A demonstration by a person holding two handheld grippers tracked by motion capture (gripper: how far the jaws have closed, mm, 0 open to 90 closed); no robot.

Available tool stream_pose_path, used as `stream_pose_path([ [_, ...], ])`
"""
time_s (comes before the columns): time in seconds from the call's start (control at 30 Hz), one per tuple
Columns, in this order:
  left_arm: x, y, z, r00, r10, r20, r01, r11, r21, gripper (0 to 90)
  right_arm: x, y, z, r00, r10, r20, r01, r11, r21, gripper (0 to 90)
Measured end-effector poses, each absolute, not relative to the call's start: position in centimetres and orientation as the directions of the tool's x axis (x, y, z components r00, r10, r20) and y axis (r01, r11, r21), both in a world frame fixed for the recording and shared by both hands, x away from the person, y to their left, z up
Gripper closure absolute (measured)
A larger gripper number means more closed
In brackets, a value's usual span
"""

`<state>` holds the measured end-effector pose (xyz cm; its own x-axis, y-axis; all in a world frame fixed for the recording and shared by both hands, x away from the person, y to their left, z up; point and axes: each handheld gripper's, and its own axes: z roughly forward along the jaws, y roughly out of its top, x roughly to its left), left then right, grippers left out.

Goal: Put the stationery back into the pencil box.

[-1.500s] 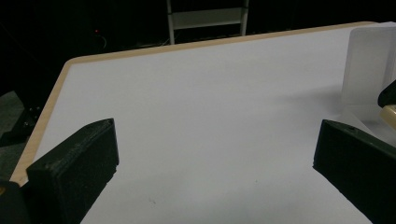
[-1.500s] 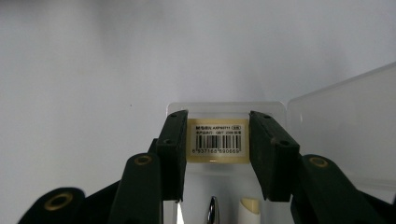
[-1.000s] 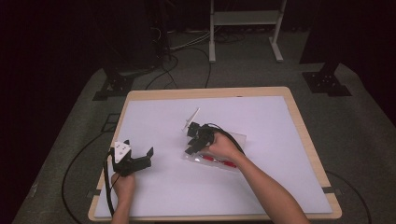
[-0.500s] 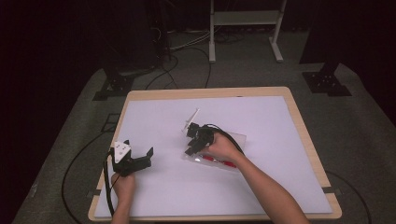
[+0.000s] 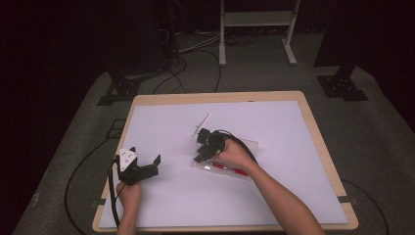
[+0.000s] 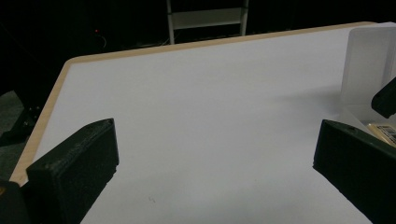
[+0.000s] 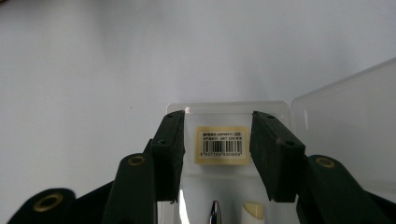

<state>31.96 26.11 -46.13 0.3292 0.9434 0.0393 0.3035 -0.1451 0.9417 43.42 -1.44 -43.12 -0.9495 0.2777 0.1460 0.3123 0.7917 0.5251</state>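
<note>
**Right gripper over open pencil case, left gripper idle**

On a white-topped table with a pale wooden rim (image 5: 313,117), a clear plastic pencil case (image 5: 244,147) lying open just right of centre, its hinged lid (image 7: 345,121) folded back flat on the surface beside the tray. Inside the tray, a yellow barcode label (image 7: 221,145) at the far end, a silver pen tip (image 7: 215,210) and a cream-coloured cylindrical end (image 7: 253,212) nearer the camera; in the high view, a red pen-like item (image 5: 230,169) along the case's near edge.

Right black two-jaw gripper (image 7: 219,154) pointing down into the tray, jaws about half open and just now opening, one on each side of the barcode label; pads pressing on nothing, nothing lifted. In the high view, right gripper (image 5: 205,147) at the case's left end, held by the right hand (image 5: 235,154).

Left black two-jaw gripper (image 6: 210,172) spread wide, jaws far apart with bare white tabletop between them, gripping nothing. In the high view, left gripper (image 5: 147,169) low near the table's front-left corner, well apart from the case, in the left hand (image 5: 128,195).
</note>
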Motion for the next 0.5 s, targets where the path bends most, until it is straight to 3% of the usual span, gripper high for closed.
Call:
stream_pose_path([
  [0.5,32.0,26.1,-46.1,0.329,0.944,0.036,0.304,-0.142,0.942,0.0,42.0,-4.2,-41.3,-0.949,0.283,0.138,0.309,0.757,0.576,49.4],
])
